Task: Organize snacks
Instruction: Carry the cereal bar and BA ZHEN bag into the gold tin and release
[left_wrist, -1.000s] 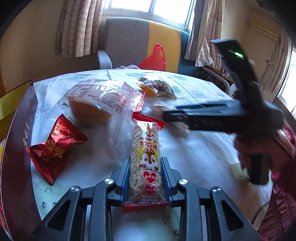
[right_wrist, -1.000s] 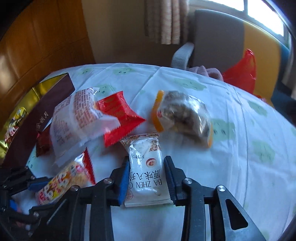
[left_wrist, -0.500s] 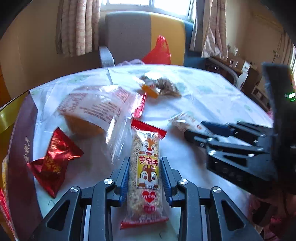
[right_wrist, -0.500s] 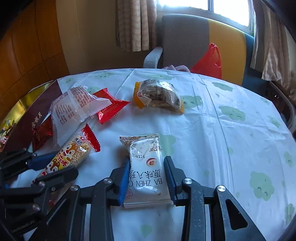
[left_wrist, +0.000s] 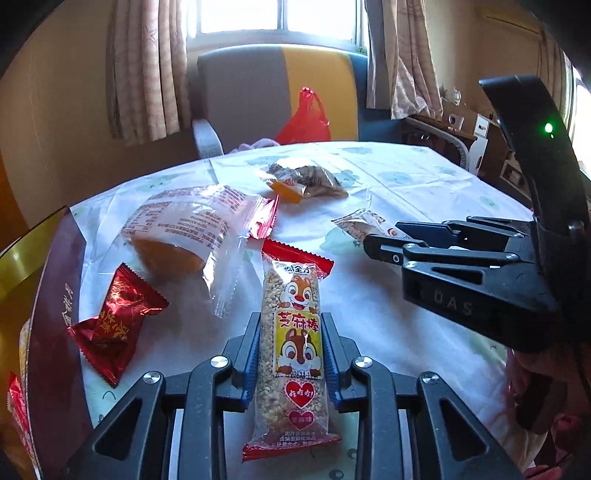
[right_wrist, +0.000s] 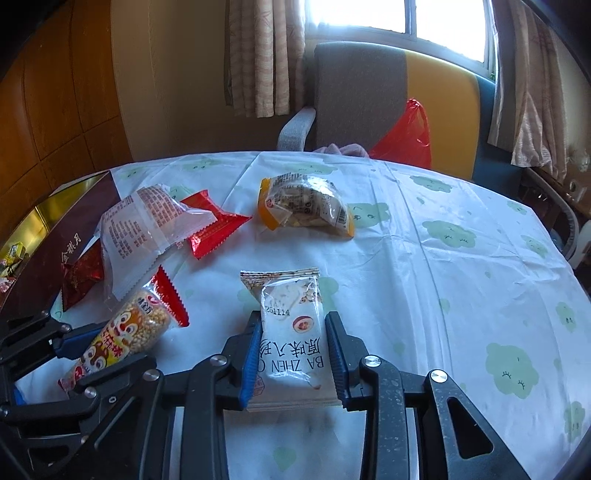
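Observation:
My left gripper (left_wrist: 291, 325) is shut on a long sesame bar with a squirrel on its wrapper (left_wrist: 293, 347), held above the table. The bar also shows in the right wrist view (right_wrist: 125, 339), low at the left. My right gripper (right_wrist: 293, 325) is shut on a white snack packet printed BA ZHEN (right_wrist: 291, 339). That gripper shows at the right of the left wrist view (left_wrist: 384, 243) with the packet's end (left_wrist: 360, 225) sticking out. A clear-wrapped cake (left_wrist: 184, 232), a small dark red packet (left_wrist: 110, 328), a bright red packet (right_wrist: 214, 225) and an orange-edged nut packet (right_wrist: 306, 206) lie on the tablecloth.
A maroon and gold box (right_wrist: 70, 229) stands at the table's left edge, with snacks inside it. A grey and yellow armchair (right_wrist: 369, 96) with a red plastic bag (right_wrist: 410, 136) stands behind the table. The tablecloth (right_wrist: 461, 258) is white with green clouds.
Both grippers have risen and drawn back from the snacks, each keeping its packet. The right gripper has dropped lower at the right of the left wrist view.

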